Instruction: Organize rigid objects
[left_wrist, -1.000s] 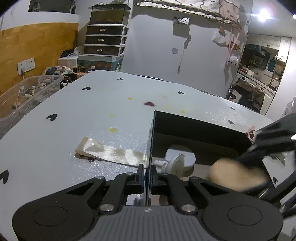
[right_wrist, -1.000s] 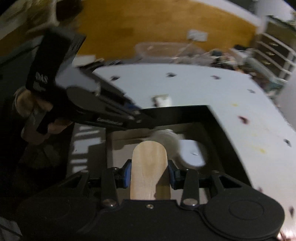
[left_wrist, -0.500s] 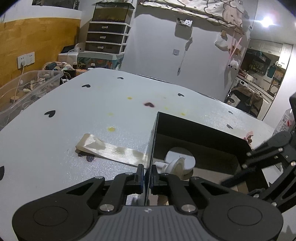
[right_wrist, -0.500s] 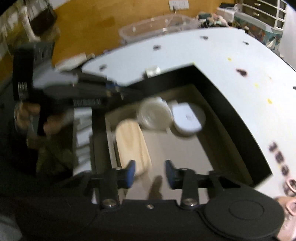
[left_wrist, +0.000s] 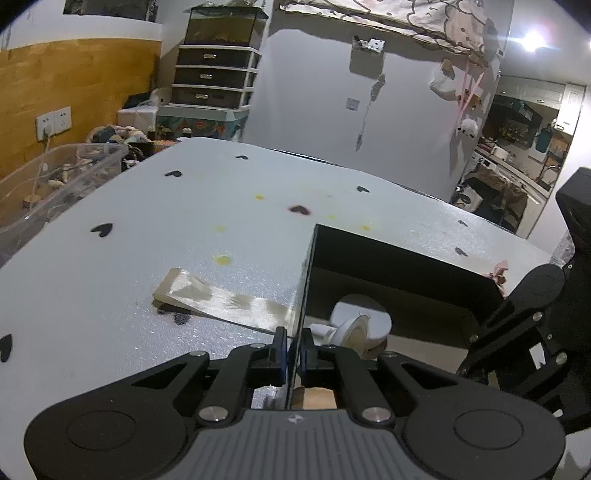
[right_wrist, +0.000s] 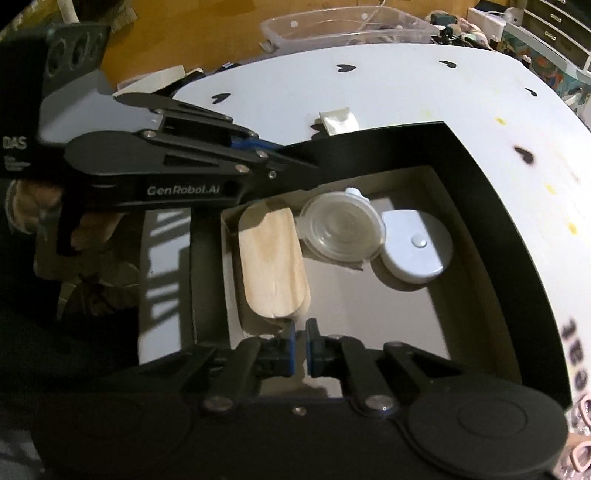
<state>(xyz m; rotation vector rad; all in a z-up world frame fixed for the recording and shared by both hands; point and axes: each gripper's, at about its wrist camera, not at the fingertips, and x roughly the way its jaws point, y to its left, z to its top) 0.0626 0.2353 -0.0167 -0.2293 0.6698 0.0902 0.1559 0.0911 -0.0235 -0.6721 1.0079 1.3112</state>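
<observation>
the left gripper (left_wrist: 291, 349) is clamped on the near wall of the black box (right_wrist: 480, 206), its jaws pinched tight on the thin edge at lower centre of the left wrist view, steadying the box on the white bench (left_wrist: 184, 229).

in the right wrist view the right gripper (right_wrist: 300, 347) hangs over the box near the bottom centre of the frame, jaws drawn together with only a sliver of gap and nothing between them. they have just been closing, on empty air. the wooden piece (right_wrist: 271, 262) lies flat on the box floor just above the jaws in the frame, along the left inner wall. beside it, to the right, the clear round lid (right_wrist: 341, 230) leans against the white round case (right_wrist: 417, 247); these two touch, and the lid seems to touch the wooden piece as well.

judging from this, the step in hand is the end of a placement: the wooden piece looks delivered and let go. a pale flat strip (left_wrist: 221, 299) lies on the bench outside the box, at centre left of the left wrist view, partly tucked against the box wall. it may be the next candidate, though i can't tell whether it is rigid. the next move calls for lifting the right gripper clear of the box rim without knocking the leaning lid, opening the jaws, and reaching for the next item while the left hold keeps the box from sliding.
</observation>
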